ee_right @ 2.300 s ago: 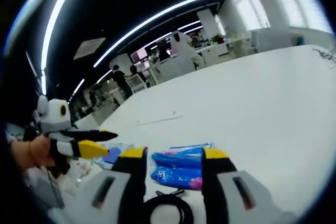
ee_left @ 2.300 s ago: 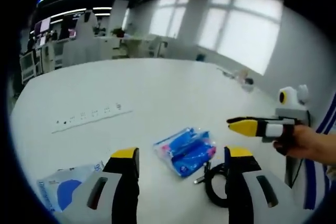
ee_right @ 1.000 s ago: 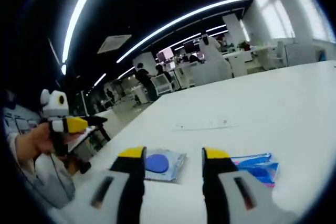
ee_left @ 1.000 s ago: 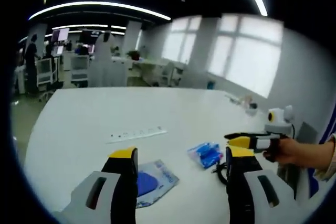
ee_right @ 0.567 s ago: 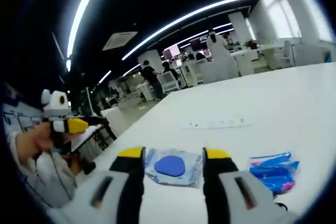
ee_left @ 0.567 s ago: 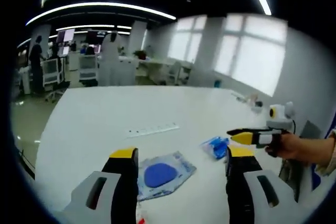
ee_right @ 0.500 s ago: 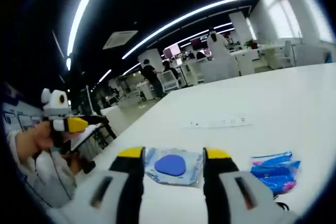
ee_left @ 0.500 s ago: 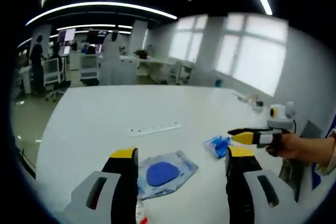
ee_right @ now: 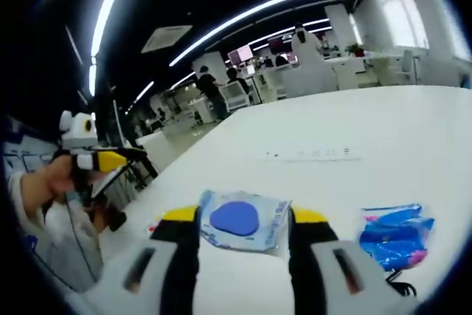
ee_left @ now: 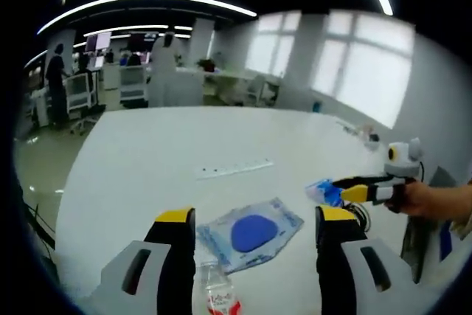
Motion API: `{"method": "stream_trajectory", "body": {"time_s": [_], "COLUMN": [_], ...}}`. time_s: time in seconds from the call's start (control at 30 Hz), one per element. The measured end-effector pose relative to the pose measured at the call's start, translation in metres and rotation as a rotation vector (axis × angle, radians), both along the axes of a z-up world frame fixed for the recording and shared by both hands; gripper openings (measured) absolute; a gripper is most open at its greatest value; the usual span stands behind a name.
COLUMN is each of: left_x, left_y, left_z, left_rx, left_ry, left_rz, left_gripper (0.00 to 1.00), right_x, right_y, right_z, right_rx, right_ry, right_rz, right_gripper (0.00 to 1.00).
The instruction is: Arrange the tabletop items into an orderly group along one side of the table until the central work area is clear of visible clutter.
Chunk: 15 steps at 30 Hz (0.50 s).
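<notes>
Swinging left off the blue packet [ee_right: 396, 235], both spread, empty hand-held grippers [ee_left: 258, 219] [ee_right: 243, 217] now frame the pouch [ee_left: 251, 232], probably next to tidy.

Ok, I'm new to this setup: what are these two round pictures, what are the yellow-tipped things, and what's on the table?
There is no robot arm here. A person holds a hand gripper in each hand, and a fisheye camera rides on each one, looking forward between its two yellow-tipped fingers.

In the left gripper view, the left gripper rises from the bottom; the right gripper, held in a hand, comes in from the right. In the right gripper view, the right gripper's own fingers frame the scene, and the left gripper shows at the left.

On the white table lie a clear packet with a blue disc, a blue plastic bag, a white power strip and a bottle with a red label; a black cable peeks beside the bag.

Both grippers are open and hold nothing.
</notes>
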State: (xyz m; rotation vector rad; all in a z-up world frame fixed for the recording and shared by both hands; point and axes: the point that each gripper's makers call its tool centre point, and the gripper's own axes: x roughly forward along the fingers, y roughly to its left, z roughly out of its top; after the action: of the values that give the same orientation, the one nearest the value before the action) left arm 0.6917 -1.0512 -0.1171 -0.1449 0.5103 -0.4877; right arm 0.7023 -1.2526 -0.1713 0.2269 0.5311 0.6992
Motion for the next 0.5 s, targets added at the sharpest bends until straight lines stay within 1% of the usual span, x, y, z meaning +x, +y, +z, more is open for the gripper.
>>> {"method": "stream_trajectory", "body": {"time_s": [0.1, 0.2, 0.3, 0.5], "left_x": [0.006, 0.013, 0.017, 0.027], "left_y": [0.004, 0.007, 0.009, 0.015], "left_z": [-0.009, -0.022, -0.031, -0.059], "left_rx": [-0.001, 0.002, 0.008, 0.017], "left_ry": [0.014, 0.035, 0.051, 0.096], "left_rz": [0.003, 0.004, 0.003, 0.010], "left_gripper": [0.63, 0.62, 0.62, 0.60], "right_x": [0.005, 0.009, 0.014, 0.018], "right_y": [0.001, 0.003, 0.005, 0.009], "right_z": [-0.009, -0.019, -0.032, -0.057], "right_rx": [-0.003, -0.010, -0.013, -0.014], "right_ry": [0.015, 0.032, 0.054, 0.100], "right_rz": [0.002, 0.005, 0.006, 0.001], "right_gripper": [0.45, 0.44, 0.44, 0.43]}}
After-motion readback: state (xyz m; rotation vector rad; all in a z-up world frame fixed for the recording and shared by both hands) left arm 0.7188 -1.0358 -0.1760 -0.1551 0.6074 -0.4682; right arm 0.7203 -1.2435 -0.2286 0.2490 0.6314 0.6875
